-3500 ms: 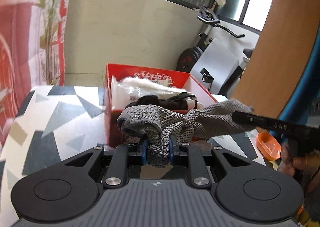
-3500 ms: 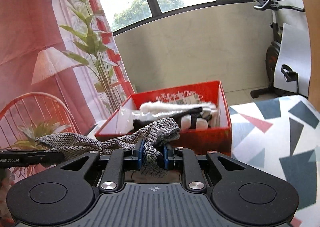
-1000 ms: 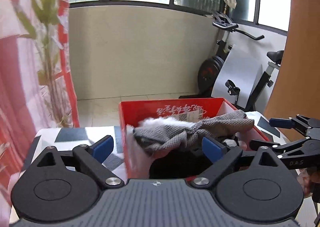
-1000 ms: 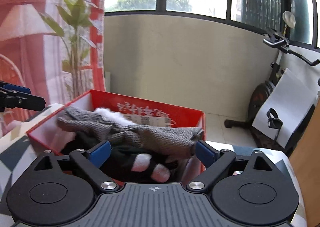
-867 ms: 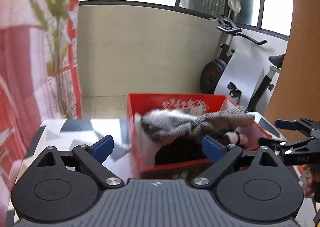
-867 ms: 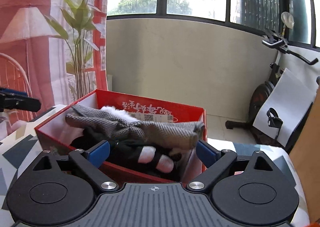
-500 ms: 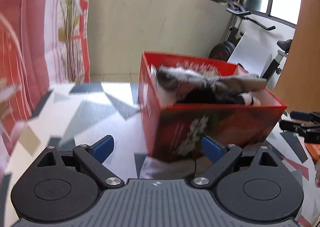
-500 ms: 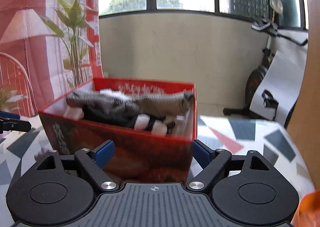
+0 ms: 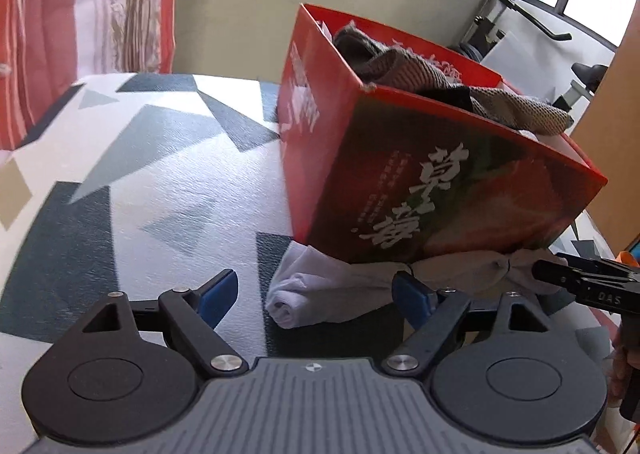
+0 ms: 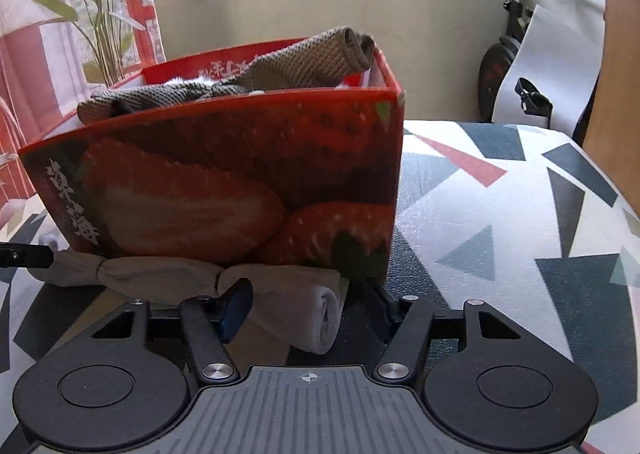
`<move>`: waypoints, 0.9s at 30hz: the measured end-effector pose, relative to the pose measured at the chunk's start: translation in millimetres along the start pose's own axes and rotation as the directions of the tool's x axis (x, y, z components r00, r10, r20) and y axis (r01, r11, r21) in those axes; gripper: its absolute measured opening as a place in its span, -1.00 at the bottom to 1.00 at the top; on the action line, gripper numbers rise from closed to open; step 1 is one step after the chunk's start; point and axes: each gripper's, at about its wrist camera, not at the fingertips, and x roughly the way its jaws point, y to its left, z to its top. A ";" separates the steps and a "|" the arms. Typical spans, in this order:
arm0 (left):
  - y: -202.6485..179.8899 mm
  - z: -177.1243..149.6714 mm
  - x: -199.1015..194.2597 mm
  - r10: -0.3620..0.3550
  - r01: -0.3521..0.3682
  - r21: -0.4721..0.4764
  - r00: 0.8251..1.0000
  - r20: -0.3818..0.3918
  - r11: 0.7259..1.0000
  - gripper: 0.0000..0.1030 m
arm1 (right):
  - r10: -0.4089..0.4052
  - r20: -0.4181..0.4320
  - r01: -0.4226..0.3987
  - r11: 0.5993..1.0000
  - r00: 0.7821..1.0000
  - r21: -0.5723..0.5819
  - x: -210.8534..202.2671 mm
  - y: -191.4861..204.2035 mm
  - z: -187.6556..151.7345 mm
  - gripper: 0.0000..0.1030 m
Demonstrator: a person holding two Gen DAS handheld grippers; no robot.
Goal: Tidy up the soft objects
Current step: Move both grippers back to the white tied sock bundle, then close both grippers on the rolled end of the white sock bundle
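The pale cloth point(image 9: 352, 290), the thing to be tidied next, lies on the patterned table point(image 9: 152, 173) against the foot of the one red box point(image 9: 400, 173), knotted in the middle with a rolled end on each side. One box, one pale cloth outside it; inside the box a grey knitted cloth point(image 10: 296, 65) lies over something dark, and how many pieces lie under it cannot be told.

The left gripper point(image 9: 316, 294) is closing around one rolled end, its fingers not yet pressing on it. The right gripper point(image 10: 308, 308) is closing around the other rolled end, also not yet clamped.

The likely trouble: the cloth sits tight to the box, so a finger may catch the box wall and shove it. If one gripper bites only a loose fold, that end may slip out on lifting.
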 end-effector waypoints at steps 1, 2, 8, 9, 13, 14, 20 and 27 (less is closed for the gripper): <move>-0.3 0.0 3.1 0.002 -0.002 0.000 1.000 -0.004 1.000 0.66 | 0.002 -0.004 -0.002 1.000 1.000 -0.003 2.2 0.0 0.1 0.10; -0.7 -0.4 5.1 0.006 -0.006 -0.002 1.000 -0.007 1.000 0.66 | 0.003 -0.007 -0.003 1.000 1.000 -0.006 4.1 0.5 0.3 0.10; -1.1 -1.1 12.4 -0.013 0.013 -0.024 1.000 -0.016 1.000 0.25 | 0.010 -0.026 -0.009 1.000 1.000 0.023 14.2 -0.8 -1.7 -0.03; -0.8 -2.3 11.7 -0.012 0.012 -0.030 1.000 -0.019 0.999 0.22 | 0.010 -0.029 -0.009 1.000 1.000 0.029 14.8 -1.4 -2.2 -0.07; 4.5 -5.6 9.0 -0.010 0.010 -0.047 1.000 -0.018 0.999 -0.01 | 0.003 -0.017 -0.002 0.999 1.000 0.033 14.2 -3.4 -5.2 -0.19; 5.9 -5.6 8.5 -0.011 0.010 -0.052 1.000 -0.018 0.999 -0.07 | 0.005 -0.015 -0.004 0.999 1.000 0.038 14.0 -4.4 -5.5 -0.20; 5.0 -10.0 5.1 0.018 -0.019 -0.043 1.000 -0.023 0.999 -0.31 | 0.015 -0.017 -0.014 0.999 1.000 0.041 10.6 -4.0 -7.7 -0.38; 1.6 -17.7 -1.9 0.037 -0.038 -0.045 0.999 -0.029 0.998 -0.36 | 0.039 -0.023 -0.038 0.998 0.999 0.051 0.4 -1.3 -16.4 -0.54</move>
